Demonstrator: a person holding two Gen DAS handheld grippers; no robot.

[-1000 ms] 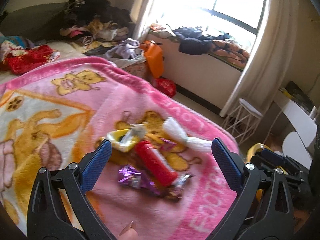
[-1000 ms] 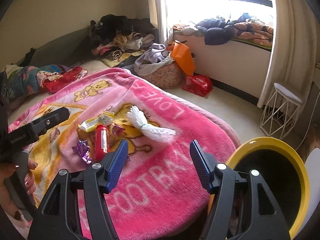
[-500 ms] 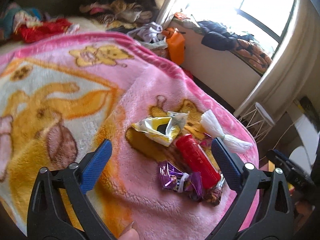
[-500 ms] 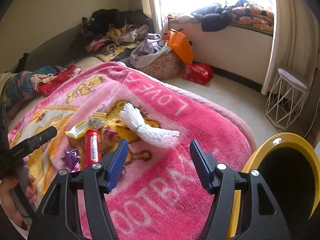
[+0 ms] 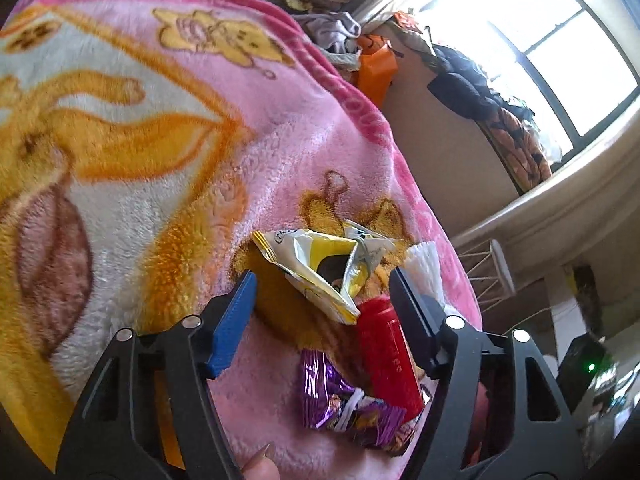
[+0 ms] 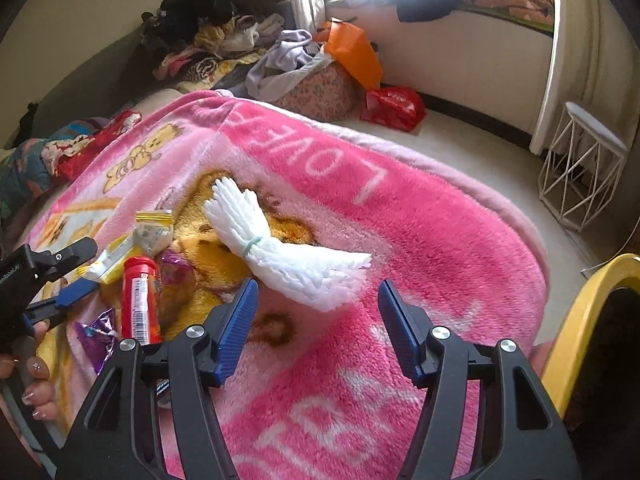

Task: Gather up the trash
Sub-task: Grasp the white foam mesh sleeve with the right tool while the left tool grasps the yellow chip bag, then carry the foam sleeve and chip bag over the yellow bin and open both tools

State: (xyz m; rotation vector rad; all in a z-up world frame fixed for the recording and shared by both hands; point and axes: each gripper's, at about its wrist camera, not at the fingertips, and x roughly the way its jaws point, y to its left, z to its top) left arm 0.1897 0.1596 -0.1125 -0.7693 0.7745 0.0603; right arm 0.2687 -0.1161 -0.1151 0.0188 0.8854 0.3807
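Left wrist view shows the left tool spread wide above a pink blanket on the bed, its blue fingers apart and pinching nothing. Between them lies a crumpled yellow and white wrapper, its lower corner resting on the top of a red tube. The tube lies lengthwise just inside the tool's right finger. A purple foil wrapper sits just beside the tube's lower end, nearer the camera. A white tissue bundle peeks out behind the right finger; how much of it touches the tube is hard to tell from here.

Right wrist view has the right tool also spread, jaws empty, hovering above the blanket with the white tissue bundle, tied round its middle with a pale green band, lying just ahead of the fingertips. To the left of the bundle are the red tube, the yellow and white wrapper and the purple foil wrapper, grouped close together. The left tool reaches in from the left edge over that group. A yellow-rimmed bin stands at the lower right, beside the bed. A white wire stool stands on the floor near the curtain, and a red bag lies on the floor below the window ledge.
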